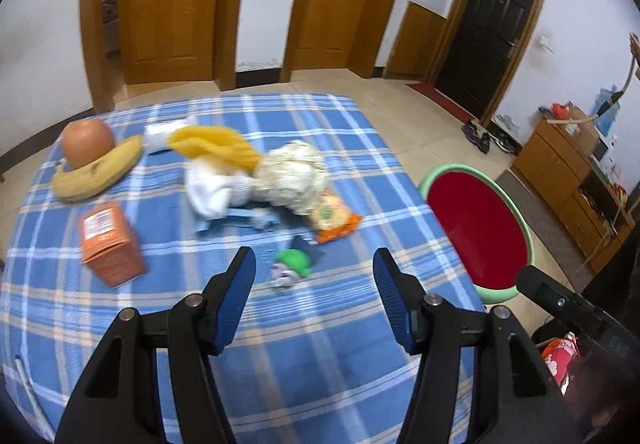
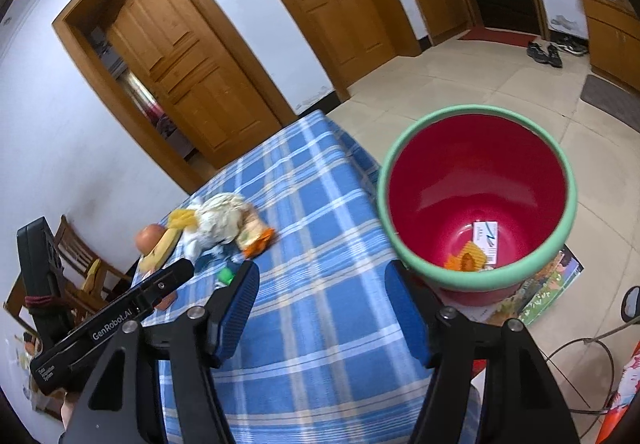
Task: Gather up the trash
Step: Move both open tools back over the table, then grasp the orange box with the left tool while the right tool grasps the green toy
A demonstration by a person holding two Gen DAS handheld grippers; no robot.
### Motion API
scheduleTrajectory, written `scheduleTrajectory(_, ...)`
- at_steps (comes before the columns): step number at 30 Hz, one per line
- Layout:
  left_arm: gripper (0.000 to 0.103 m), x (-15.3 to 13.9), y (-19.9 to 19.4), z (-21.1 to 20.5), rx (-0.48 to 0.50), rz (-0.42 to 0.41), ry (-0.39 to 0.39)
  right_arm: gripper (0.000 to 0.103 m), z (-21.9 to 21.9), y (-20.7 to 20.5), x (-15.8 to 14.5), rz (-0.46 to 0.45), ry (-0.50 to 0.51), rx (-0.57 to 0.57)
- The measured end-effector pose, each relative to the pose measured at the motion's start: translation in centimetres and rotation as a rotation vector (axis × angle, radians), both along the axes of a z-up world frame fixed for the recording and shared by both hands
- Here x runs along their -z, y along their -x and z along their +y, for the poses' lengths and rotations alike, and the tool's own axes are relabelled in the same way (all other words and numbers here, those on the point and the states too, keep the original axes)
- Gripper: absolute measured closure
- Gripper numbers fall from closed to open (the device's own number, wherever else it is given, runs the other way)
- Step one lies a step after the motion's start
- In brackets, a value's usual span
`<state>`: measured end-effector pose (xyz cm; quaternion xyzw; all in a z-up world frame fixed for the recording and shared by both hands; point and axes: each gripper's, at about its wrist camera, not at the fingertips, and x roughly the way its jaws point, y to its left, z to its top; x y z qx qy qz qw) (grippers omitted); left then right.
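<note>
My left gripper (image 1: 314, 262) hangs open over the blue checked tablecloth (image 1: 340, 344), with nothing between its fingers. Just beyond its tips lies a small green crumpled scrap (image 1: 294, 262). Farther off are an orange snack wrapper (image 1: 334, 218), a crumpled cream paper wad (image 1: 292, 176), white tissue (image 1: 210, 188) and a yellow cloth (image 1: 216, 146). My right gripper (image 2: 322, 272) is open and empty, at the table's right edge beside the red bin with a green rim (image 2: 480, 110). A white card (image 2: 486, 240) and an orange wrapper (image 2: 464, 260) lie in the bin's bottom.
An orange box (image 1: 110, 244), a banana (image 1: 100, 172) and an apple (image 1: 87, 142) sit at the table's left. A pen (image 1: 28, 384) lies near the left front edge. The bin (image 1: 432, 180) stands on the floor right of the table. Wooden doors are behind.
</note>
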<state>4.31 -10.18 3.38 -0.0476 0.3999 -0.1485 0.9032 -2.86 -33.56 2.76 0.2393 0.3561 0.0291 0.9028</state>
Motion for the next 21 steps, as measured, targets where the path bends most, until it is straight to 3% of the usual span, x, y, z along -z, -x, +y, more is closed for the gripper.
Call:
scheduleTrajectory(12, 0.042, 0.5, 0.7, 7.7, -0.145, -0.003, 0.007, 0.034, 5.7, -1.2, -0.1, 0.01, 0.014, -0.096)
scheduleTrajectory(21, 0.04, 2.8, 0.2, 11.9, -0.24, 0.041, 0.025, 0.034, 8.4, -2.1, 1.2, 0.047, 0.028, -0.149)
